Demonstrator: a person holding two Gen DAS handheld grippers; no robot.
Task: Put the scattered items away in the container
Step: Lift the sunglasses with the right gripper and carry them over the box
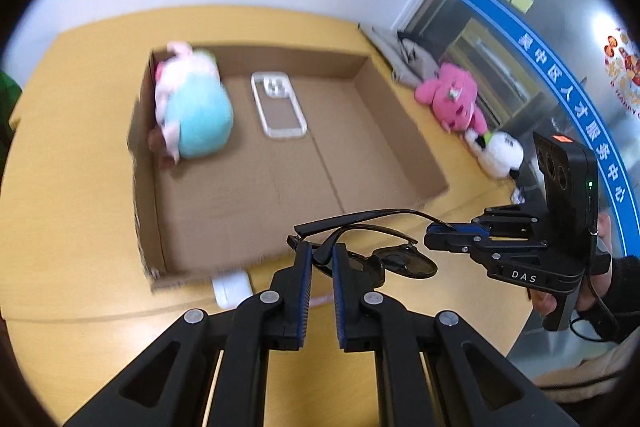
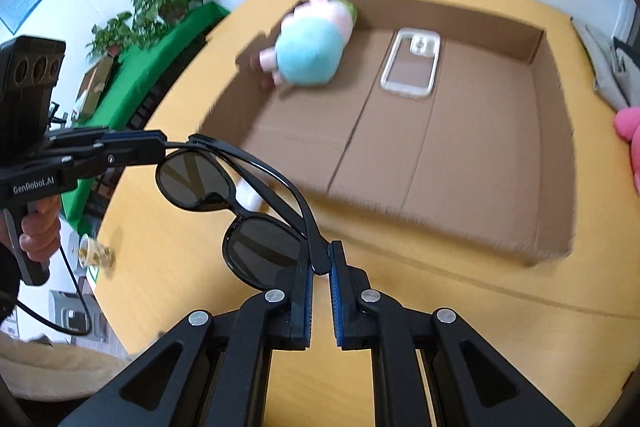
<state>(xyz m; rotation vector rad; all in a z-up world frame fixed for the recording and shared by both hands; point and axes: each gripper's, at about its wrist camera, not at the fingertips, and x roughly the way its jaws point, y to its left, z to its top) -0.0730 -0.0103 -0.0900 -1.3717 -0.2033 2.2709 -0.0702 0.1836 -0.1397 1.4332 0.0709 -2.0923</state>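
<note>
Black sunglasses point(image 1: 360, 247) are hanging between both claws above the yellow table point(image 1: 72, 155), near the cardboard box point(image 1: 400, 131); left gripper point(image 1: 322, 263) and right gripper point(image 2: 321, 267) are each pinching one end.

Plush toy point(image 1: 192, 107), phone case point(image 1: 279, 105) in box point(image 1: 400, 131) — sunglasses point(image 2: 240, 203) before it.

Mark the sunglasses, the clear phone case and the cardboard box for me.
sunglasses point(image 2: 262, 247): right wrist view, on the nearer dark lens.
clear phone case point(image 1: 279, 105): left wrist view, on its see-through back.
cardboard box point(image 1: 400, 125): left wrist view, on the inner right wall.
</note>
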